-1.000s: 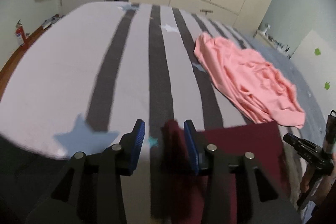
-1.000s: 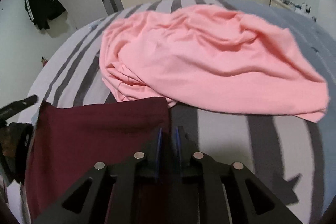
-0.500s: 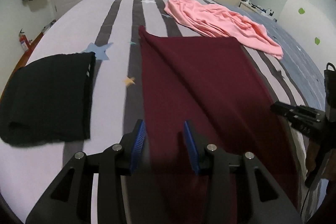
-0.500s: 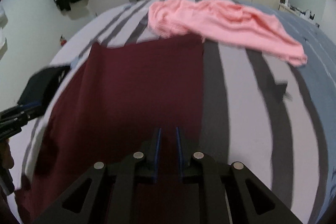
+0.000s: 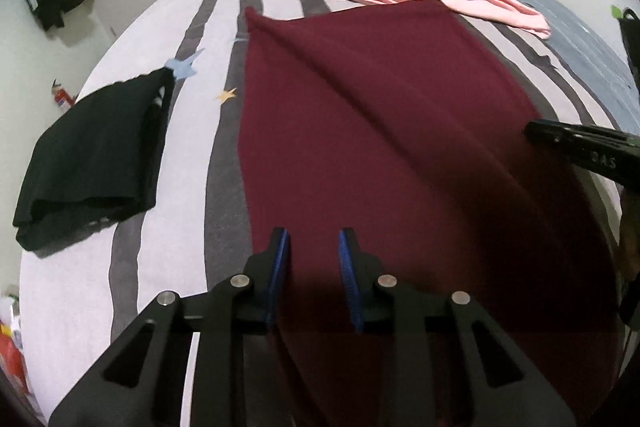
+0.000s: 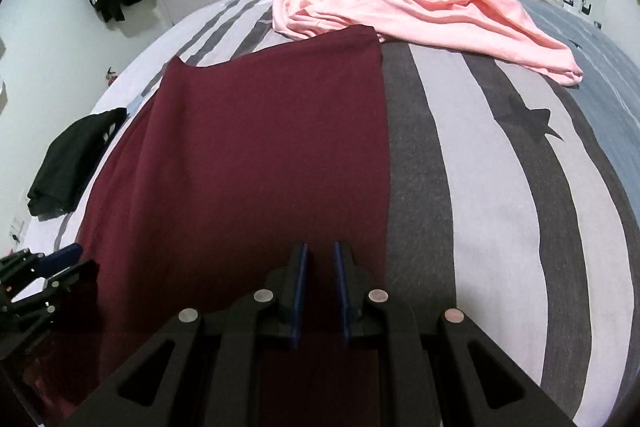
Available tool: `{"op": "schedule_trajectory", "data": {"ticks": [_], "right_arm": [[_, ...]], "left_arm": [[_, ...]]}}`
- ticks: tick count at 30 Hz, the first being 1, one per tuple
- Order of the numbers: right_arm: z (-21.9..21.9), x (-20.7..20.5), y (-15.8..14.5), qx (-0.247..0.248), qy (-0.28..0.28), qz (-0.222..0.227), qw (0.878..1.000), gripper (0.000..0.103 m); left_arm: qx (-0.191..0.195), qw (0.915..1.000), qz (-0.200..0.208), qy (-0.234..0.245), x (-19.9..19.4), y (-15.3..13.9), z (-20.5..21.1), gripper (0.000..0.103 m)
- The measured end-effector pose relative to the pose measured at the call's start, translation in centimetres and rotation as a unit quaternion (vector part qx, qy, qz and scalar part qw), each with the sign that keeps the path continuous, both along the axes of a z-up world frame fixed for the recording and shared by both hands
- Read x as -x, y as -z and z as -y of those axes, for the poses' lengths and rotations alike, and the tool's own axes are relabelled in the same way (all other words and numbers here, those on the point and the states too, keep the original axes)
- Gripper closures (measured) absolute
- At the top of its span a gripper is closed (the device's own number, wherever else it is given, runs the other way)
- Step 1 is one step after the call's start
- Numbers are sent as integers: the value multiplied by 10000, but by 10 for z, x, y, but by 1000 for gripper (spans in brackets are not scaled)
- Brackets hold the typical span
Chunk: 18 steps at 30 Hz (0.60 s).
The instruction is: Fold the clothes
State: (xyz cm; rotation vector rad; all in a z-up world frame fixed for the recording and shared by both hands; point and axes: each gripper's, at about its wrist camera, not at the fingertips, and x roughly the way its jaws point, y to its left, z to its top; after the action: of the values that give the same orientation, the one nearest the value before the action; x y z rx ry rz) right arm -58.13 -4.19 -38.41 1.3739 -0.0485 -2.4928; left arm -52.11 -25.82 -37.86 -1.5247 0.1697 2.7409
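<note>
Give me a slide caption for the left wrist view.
Left gripper open over maroon cloth spread on striped bed.

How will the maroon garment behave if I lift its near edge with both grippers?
Probably floppy: the maroon garment lies flat with a soft diagonal crease, so it should sag between the left gripper and the right gripper. It looks thin and light. Its far corner seems to overlap the pink garment, and may tug it.

On the bed (image 6: 492, 163) the spread garment (image 6: 248, 155) lies in the middle. The crumpled garment (image 6: 416, 11) lies behind it, touching its far edge. The folded garment (image 5: 92, 155) lies left, apart.
</note>
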Motion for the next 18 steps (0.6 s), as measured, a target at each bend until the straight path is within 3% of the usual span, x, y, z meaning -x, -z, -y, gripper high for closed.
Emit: {"op": "schedule_trajectory", "data": {"ticks": [2, 4, 14, 18], "right_arm": [[-1, -1, 1, -9, -15, -17, 10000, 90], [-1, -2, 2, -15, -28, -28, 10000, 90], [-7, 1, 7, 36, 29, 16, 10000, 93], [-4, 0, 7, -100, -94, -19, 9999, 93]], "left_arm": [[-21, 10000, 38, 41, 1, 3, -1, 97], [-142, 9999, 69, 37, 2, 2, 1, 101], [-1164, 9911, 159, -625, -19, -8, 61, 100], [-1090, 9911, -145, -749, -16, -21, 68, 96]]}}
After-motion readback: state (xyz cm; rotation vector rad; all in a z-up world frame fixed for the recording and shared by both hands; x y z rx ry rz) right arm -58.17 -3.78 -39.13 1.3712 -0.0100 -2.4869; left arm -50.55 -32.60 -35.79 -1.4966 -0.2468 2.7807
